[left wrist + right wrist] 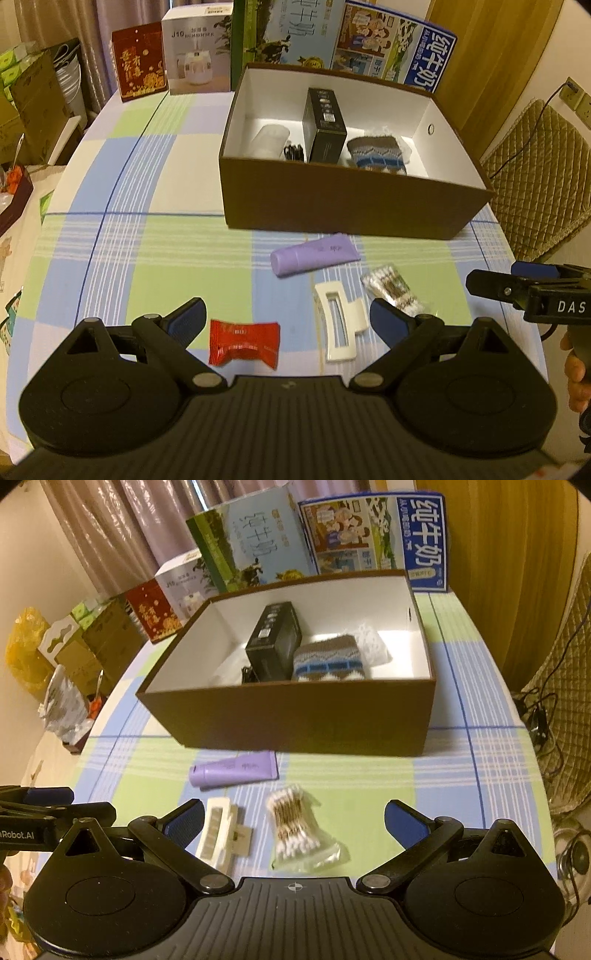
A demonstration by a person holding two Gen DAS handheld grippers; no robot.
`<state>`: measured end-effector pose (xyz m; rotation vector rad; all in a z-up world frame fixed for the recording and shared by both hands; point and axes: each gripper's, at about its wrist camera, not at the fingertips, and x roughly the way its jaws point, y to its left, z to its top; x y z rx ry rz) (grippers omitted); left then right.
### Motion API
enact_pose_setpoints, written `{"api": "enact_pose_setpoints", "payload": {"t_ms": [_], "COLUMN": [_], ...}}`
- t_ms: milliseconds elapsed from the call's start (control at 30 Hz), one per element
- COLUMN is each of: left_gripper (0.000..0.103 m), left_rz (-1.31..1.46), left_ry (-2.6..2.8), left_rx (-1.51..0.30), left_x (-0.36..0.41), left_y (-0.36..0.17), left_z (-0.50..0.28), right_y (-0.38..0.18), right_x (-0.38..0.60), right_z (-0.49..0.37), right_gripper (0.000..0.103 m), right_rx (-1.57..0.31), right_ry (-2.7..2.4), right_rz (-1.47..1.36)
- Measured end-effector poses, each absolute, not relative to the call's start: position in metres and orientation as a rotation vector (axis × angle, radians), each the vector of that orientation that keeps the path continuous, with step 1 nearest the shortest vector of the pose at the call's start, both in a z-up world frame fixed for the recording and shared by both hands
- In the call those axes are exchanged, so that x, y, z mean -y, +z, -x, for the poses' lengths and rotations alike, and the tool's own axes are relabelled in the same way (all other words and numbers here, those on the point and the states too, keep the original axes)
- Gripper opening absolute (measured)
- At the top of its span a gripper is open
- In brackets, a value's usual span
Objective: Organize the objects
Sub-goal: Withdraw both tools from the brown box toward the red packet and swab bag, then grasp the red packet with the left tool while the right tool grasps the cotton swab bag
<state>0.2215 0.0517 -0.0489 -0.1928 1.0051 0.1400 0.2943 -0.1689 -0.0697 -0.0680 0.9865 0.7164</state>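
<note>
Four loose things lie on the checked surface (155, 236) in front of the brown box (354, 199). The purple tube (314, 254) rests on its side just before the box wall. Nearer the cameras are a white hair clip (341, 325), a bag of cotton swabs (393, 291) to its right, and a red sachet (243, 343) to its left.

The left gripper (288, 317) is spread wide and holds nothing; the sachet and the clip both lie on the surface between its blue fingers (188, 321), the clip close to the right one, the swabs just beyond that tip.

The right gripper (293, 819) is likewise spread and empty. In its view the swabs (295, 827) lie between its fingers (402, 823) near the middle, and the clip (218, 830) sits just beside the left finger. The tube (234, 770) is farther out.

Inside the box are a black carton (325, 125) standing up, a knitted sock (378, 155), a pale roll (269, 140) and a small black item (293, 151).

A person's hand (576, 373) grips the right tool's handle.
</note>
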Motion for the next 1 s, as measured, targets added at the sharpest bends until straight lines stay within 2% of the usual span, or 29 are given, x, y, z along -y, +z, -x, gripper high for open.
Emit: {"api": "enact_pose_setpoints", "payload": {"t_ms": [633, 1000], "left_gripper": [0.093, 0.093], "left_rz": [0.205, 0.220], "left_ry": [0.182, 0.221], "left_rx": [-1.081, -1.120], "left_x": [-0.057, -0.068], "left_y": [-0.084, -0.106], "left_z": [-0.206, -0.208], "right_y": [-0.110, -0.128], "right_x": [0.163, 0.152], "right_z": [-0.280, -0.283], "right_gripper": [0.101, 0.100], "right_rx": [-1.060, -1.031], "right_ry": [0.739, 0.747], "right_rz": [0.127, 0.185]}}
